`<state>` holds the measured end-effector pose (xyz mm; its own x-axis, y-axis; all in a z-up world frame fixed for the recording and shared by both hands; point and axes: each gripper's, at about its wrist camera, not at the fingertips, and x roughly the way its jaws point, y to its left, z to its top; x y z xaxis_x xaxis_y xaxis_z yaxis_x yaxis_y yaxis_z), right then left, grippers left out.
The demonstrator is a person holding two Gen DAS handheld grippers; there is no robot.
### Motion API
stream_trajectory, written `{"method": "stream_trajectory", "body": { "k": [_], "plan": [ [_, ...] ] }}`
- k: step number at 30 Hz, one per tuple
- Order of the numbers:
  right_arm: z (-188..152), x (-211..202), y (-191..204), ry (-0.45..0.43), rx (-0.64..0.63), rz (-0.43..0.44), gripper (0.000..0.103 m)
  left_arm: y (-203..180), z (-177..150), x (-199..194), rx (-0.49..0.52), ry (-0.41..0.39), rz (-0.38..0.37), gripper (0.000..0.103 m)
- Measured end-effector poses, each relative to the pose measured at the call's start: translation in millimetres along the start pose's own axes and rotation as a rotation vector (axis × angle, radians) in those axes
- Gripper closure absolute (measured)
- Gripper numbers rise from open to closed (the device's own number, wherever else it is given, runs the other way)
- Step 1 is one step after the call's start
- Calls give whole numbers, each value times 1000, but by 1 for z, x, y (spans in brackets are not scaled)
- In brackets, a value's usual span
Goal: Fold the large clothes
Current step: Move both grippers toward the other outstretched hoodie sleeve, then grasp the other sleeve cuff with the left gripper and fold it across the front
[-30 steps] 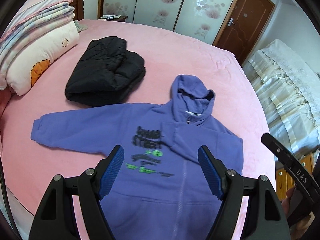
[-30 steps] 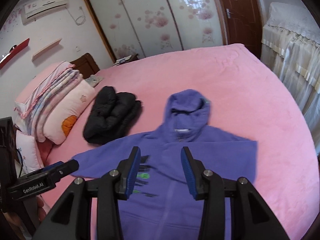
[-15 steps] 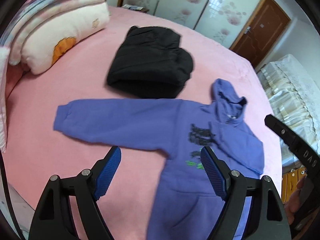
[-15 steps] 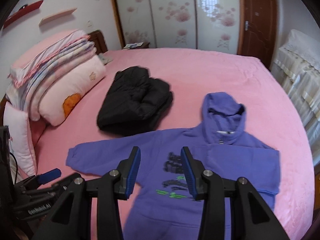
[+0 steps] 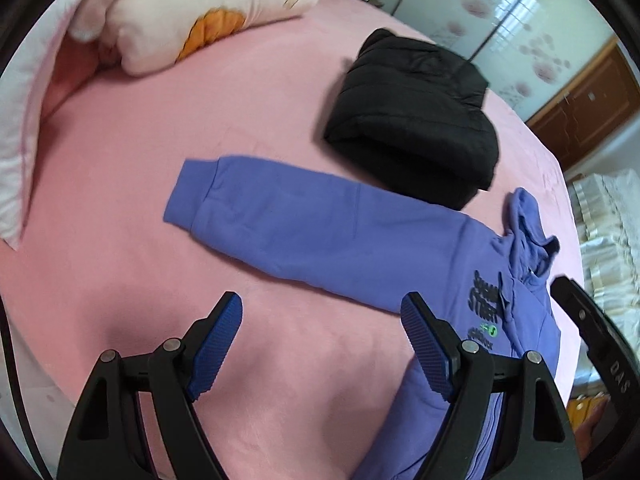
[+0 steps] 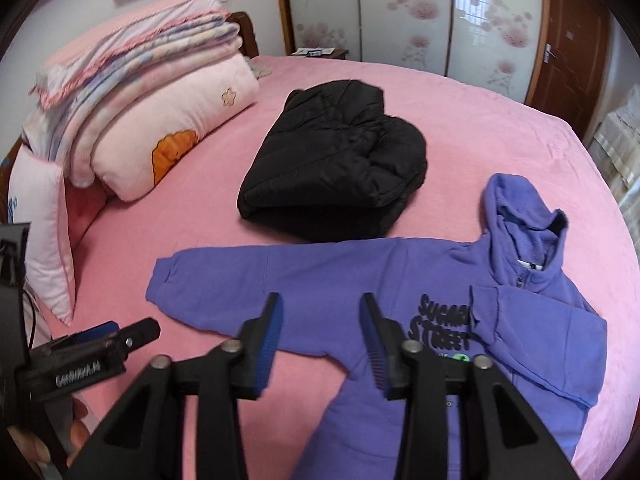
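A purple hoodie [image 6: 400, 300] lies face up on the pink bed [image 6: 200, 208]. Its right sleeve is folded over the chest [image 6: 536, 320]; its left sleeve [image 5: 304, 224] lies stretched out flat with the cuff [image 5: 192, 196] at the far end. My left gripper [image 5: 322, 312] is open and empty above the bed, just in front of that sleeve. My right gripper [image 6: 320, 308] is open and empty above the sleeve near the shoulder. The left gripper also shows at the lower left of the right wrist view [image 6: 100, 336].
A folded black puffer jacket [image 6: 336, 160] lies behind the sleeve. Stacked quilts and pillows [image 6: 152, 100] sit at the bed's left end. Wardrobe doors [image 6: 400, 12] and a wooden door [image 6: 572, 32] stand behind. A lace-covered piece of furniture [image 5: 608, 216] is at the right.
Both grippers have swung left, from over the hoodie's chest toward its stretched-out left sleeve. The left gripper has come lower and closer to the bed. Both stay open.
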<state>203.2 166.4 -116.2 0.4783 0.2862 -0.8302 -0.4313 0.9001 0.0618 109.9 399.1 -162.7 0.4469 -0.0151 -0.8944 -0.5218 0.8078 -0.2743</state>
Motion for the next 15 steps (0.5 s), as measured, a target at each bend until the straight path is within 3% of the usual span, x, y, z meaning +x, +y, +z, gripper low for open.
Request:
{"method": "stream_trajectory", "body": {
  "k": [15],
  "plan": [
    [-9,80,8,72,77,36,75,100,2,104,-423,86,-209,23]
  ]
}}
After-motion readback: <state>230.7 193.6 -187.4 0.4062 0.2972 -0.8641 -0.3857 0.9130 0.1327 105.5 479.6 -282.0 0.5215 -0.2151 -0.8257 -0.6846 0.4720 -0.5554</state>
